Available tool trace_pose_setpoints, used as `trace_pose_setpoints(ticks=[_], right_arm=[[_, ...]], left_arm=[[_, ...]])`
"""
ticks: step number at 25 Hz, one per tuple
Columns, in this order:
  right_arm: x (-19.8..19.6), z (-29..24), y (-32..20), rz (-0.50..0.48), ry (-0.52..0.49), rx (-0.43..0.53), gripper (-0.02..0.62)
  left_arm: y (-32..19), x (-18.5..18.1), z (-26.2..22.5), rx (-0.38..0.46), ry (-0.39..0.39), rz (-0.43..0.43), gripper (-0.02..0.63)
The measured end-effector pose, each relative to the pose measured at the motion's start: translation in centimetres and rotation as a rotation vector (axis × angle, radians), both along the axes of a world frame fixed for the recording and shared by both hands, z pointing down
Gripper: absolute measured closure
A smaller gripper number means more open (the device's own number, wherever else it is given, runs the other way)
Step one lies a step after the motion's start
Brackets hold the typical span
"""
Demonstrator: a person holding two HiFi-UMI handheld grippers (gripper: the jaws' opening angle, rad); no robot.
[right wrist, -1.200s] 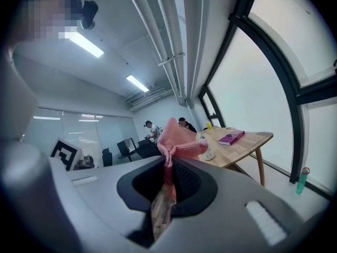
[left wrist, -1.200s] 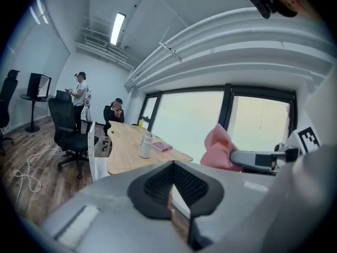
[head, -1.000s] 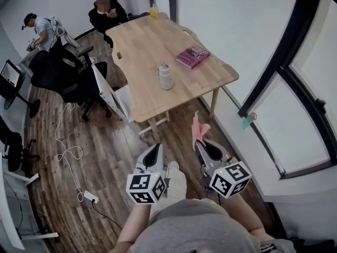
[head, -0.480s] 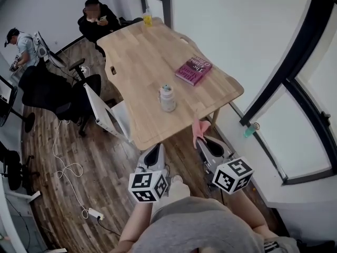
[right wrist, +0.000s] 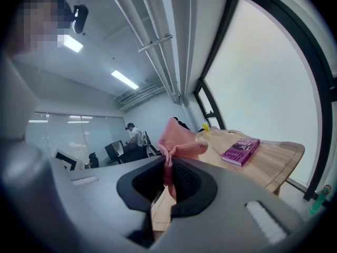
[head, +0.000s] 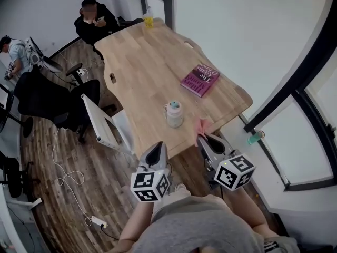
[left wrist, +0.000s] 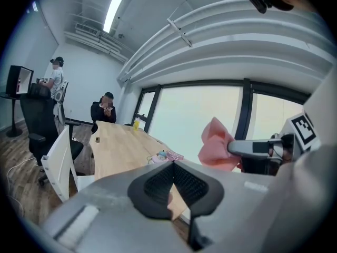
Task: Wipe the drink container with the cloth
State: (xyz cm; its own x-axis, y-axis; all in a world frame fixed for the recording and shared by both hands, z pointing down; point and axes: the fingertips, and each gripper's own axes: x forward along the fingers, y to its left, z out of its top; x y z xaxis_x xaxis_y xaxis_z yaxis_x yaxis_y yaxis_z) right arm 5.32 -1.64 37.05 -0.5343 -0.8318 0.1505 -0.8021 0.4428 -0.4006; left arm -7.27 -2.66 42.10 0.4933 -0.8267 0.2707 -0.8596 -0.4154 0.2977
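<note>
The drink container (head: 174, 114), a pale jar with a teal lid, stands upright near the front edge of the wooden table (head: 142, 62). My right gripper (head: 202, 139) sits just right of it at the table's edge, shut on a pink cloth (head: 200, 125) that sticks up from its tips. The cloth (right wrist: 176, 141) fills the jaws in the right gripper view. My left gripper (head: 156, 151) hovers below the table edge, shut with nothing in it. In the left gripper view the container (left wrist: 160, 154) shows small beyond the left gripper (left wrist: 172, 165), with the cloth (left wrist: 218, 144) to the right.
A magenta book (head: 200, 80) lies on the table's right side and a yellow drink (head: 149, 19) at its far end. A white chair (head: 102, 125) and black office chairs (head: 47, 96) stand left. Two people are at the far left. A window wall runs along the right.
The table and container have come much closer in the head view. Both grippers now reach the table's front edge, with the right one still holding the cloth.
</note>
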Motion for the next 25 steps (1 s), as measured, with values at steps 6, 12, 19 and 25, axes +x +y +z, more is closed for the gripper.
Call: trace_pose_setpoints(ticks=[6,12,19,25], right_arm=[[-0.7,0.3,-3.5,-0.021,0.005,-0.006,0.571],[-1.2,0.2,-7.0,-0.060,0.024,-0.011,0.571],[-1.2,0.8,-12.1,-0.152,0.074,-0.048,0.571],[-1.5,1.9,-16.9,-0.288,0.140,-0.094,0.571]], left_arm=[[-2.5,-1.2,0.7,-0.014,0.006,-0.028,0.603],[-4.3,-2.1,1.2,-0.035,0.013,-0.061,0.603],[-7.1,-2.6,1.3,-0.046,0.018,-0.141,0.603],[-10.0,-2.8,2.1,-0.076,0.041,-0.268,0.603]])
